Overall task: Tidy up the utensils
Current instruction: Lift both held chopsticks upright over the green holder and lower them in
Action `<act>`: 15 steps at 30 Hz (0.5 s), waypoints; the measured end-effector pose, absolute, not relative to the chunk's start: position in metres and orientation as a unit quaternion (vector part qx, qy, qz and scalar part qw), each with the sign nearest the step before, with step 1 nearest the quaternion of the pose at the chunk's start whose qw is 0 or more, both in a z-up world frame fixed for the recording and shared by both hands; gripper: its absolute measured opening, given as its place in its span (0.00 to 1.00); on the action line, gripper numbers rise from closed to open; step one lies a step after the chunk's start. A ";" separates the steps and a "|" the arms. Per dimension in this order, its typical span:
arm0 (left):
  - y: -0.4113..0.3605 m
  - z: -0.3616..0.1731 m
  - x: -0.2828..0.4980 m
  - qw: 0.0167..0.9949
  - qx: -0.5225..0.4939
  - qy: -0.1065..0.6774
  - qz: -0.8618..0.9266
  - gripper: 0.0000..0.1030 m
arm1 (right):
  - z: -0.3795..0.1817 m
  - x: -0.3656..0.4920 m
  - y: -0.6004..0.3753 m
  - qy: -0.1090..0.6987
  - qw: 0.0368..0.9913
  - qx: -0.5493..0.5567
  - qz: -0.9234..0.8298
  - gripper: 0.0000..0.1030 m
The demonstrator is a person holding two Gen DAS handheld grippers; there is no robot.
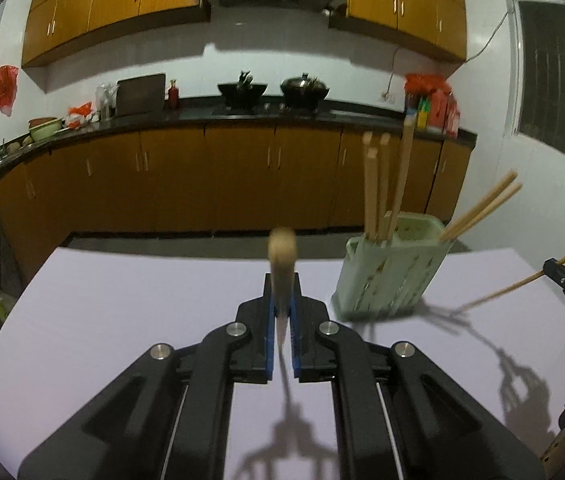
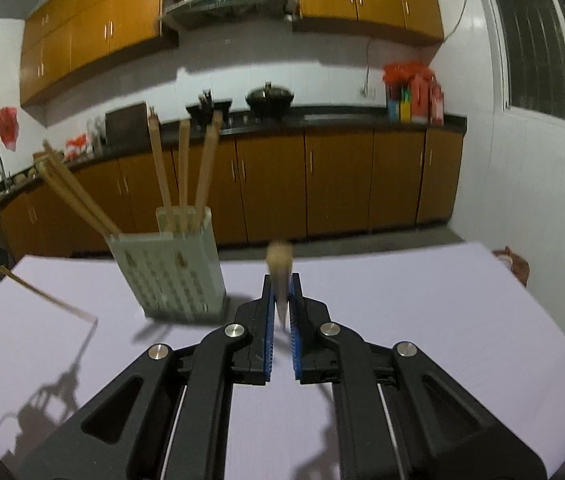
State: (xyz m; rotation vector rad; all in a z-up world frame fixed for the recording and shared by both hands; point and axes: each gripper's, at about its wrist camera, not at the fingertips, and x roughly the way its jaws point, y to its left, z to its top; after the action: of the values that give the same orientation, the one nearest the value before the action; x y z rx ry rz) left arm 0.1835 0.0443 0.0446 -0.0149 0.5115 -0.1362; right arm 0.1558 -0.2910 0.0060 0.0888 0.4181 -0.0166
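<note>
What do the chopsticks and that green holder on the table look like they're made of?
Chopsticks: likely bamboo or light wood, judging by the matte tan colour and square-cut ends. Green holder: probably moulded plastic, given the uniform pale green, slotted walls and slight sheen. The table is too plain to tell.

Pale green slotted holder (image 1: pixel 390 276) stands upright with five wooden chopsticks (image 1: pixel 374 188) inside
</note>
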 end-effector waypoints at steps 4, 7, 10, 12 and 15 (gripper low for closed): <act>0.041 0.064 0.180 0.968 -0.009 0.235 -0.085 0.07 | 0.025 0.155 -0.293 0.188 0.980 0.059 0.005 0.07; 0.035 0.077 0.178 0.969 -0.012 0.225 -0.104 0.07 | 0.039 0.149 -0.294 0.174 0.982 0.069 0.021 0.07; 0.028 0.091 0.173 0.969 -0.021 0.211 -0.130 0.07 | 0.059 0.143 -0.288 0.155 0.983 0.084 0.053 0.07; 0.021 0.104 0.170 0.969 -0.024 0.198 -0.146 0.07 | 0.071 0.137 -0.288 0.139 0.983 0.094 0.074 0.07; 0.007 0.126 0.168 0.971 -0.025 0.169 -0.165 0.07 | 0.097 0.131 -0.281 0.099 0.984 0.105 0.100 0.08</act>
State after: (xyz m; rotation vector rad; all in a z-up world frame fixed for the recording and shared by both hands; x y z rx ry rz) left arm 0.1679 0.0069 0.1264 -0.0507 0.3420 -0.3332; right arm 0.1311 -0.2814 0.0967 0.2103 0.1990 0.2020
